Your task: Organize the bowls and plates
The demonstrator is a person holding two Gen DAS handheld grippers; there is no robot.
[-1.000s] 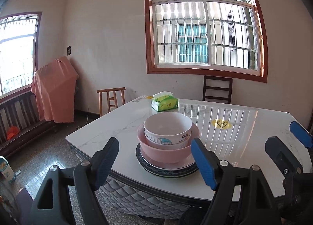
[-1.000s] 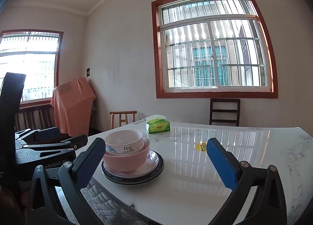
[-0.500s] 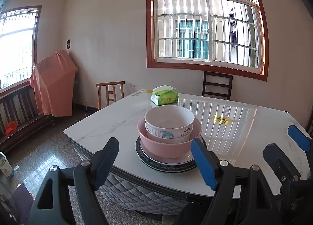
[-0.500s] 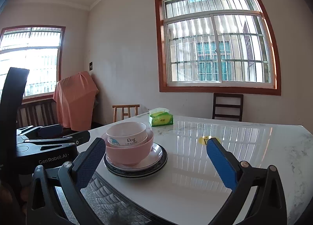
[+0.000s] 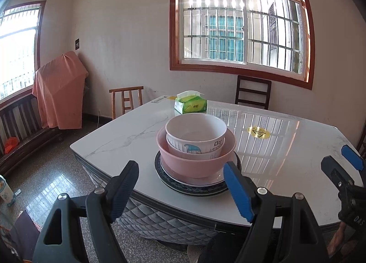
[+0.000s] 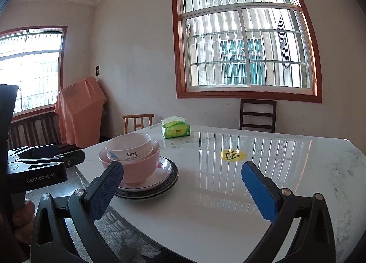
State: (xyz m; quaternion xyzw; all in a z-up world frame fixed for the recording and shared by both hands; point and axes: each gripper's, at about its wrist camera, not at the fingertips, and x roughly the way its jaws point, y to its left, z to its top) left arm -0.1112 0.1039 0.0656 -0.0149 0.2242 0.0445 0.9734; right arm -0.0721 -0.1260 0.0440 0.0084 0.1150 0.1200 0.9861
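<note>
Bowls (image 5: pixel 196 142) stacked on plates (image 5: pixel 197 184) just beyond wide-open left hand-held gripper (image 5: pixel 181 186); right hand-held gripper (image 6: pixel 181 191) likewise agape.

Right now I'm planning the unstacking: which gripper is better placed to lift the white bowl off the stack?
Left. The left gripper is open and squarely faces the white bowl; the right gripper points at bare table, with the stack off to its left.

Sunlit barred window (image 5: pixel 240 27) (wood-framed) behind a marble table (image 5: pixel 286 153).
</note>
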